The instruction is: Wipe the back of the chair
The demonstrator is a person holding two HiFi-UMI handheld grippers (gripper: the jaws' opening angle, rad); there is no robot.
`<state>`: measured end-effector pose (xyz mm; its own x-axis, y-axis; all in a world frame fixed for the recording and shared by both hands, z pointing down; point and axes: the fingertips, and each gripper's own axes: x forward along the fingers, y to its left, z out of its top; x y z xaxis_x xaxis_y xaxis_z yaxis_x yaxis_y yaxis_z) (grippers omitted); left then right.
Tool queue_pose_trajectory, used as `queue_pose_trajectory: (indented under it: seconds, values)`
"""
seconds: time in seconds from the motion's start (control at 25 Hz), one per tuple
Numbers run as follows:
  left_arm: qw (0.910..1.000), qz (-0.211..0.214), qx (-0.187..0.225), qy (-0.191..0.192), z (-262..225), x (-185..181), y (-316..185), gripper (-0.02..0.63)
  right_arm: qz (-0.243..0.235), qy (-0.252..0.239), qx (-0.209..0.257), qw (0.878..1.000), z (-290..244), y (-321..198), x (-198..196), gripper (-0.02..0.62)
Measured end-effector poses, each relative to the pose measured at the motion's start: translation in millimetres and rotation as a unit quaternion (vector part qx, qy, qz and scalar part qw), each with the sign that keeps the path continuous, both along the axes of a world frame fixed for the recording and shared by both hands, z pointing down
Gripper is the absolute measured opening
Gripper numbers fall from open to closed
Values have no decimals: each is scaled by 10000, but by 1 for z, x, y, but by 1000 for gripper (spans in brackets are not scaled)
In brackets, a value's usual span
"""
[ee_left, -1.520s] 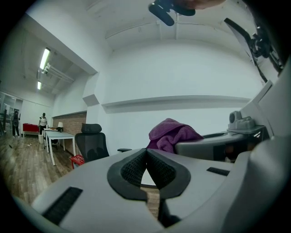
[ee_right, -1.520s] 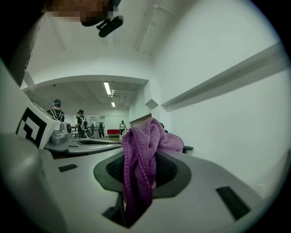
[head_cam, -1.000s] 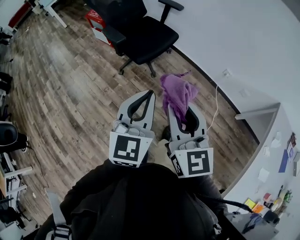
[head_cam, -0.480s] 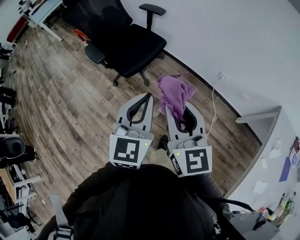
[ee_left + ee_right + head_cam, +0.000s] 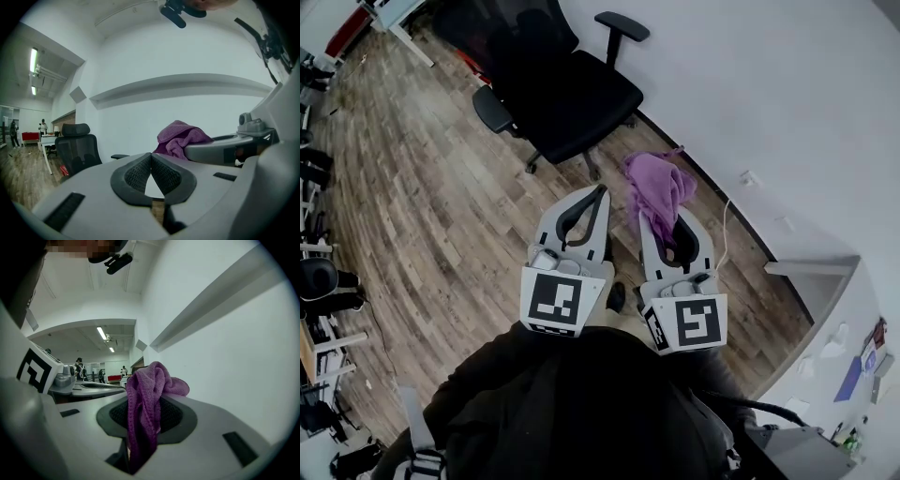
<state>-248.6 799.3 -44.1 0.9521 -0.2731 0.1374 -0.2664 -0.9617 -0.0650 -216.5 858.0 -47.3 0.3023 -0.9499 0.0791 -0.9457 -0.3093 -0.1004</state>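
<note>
Seen from above, a person holds two grippers side by side over a wood-plank floor point(image 5: 431, 197). The right gripper point(image 5: 663, 223) pinches a purple cloth point(image 5: 657, 184) between its jaws. The cloth bunches up past the tips, and in the right gripper view a fold of it hangs down through the gap between the dark ribbed pads. The left gripper point(image 5: 601, 190) is pressed together at the tips with nothing held; in the left gripper view its pads meet in a point.

The black office chair point(image 5: 567, 89) stands ahead of both grippers and a little to the left, well apart from them, close to a white wall point(image 5: 787, 94). Its back rises on the side away from the wall. In the left gripper view the mesh back and headrest show at the far left — upright, with the cloth not touching them.
</note>
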Motion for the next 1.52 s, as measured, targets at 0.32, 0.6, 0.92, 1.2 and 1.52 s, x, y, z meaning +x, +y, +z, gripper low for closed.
queue_pose_trajectory:
  seconds: [0.32,0.6,0.92,1.2,1.52]
  values:
    - [9999,-83,-82,-78,15,57,-60,9,-75,-78,-152,9998,17,-55,57,109]
    - [9993,-173,-179,-292,36,119,-129,9,-231,-269,-314,9989,39,-128,120,109]
    - [9976,-619,-274,-141,24,151,-214,9,-709,-128,-386,9967,26,-216,155,109]
    - [9926,-1195,-198,-3,9,155,-266,9,-1263,85,-245,9916,4,-275,168,109]
    - [9760,-2171,-142,-28,-12,192,-326,9,-2184,85,-159,9757,-17,-347,218,109]
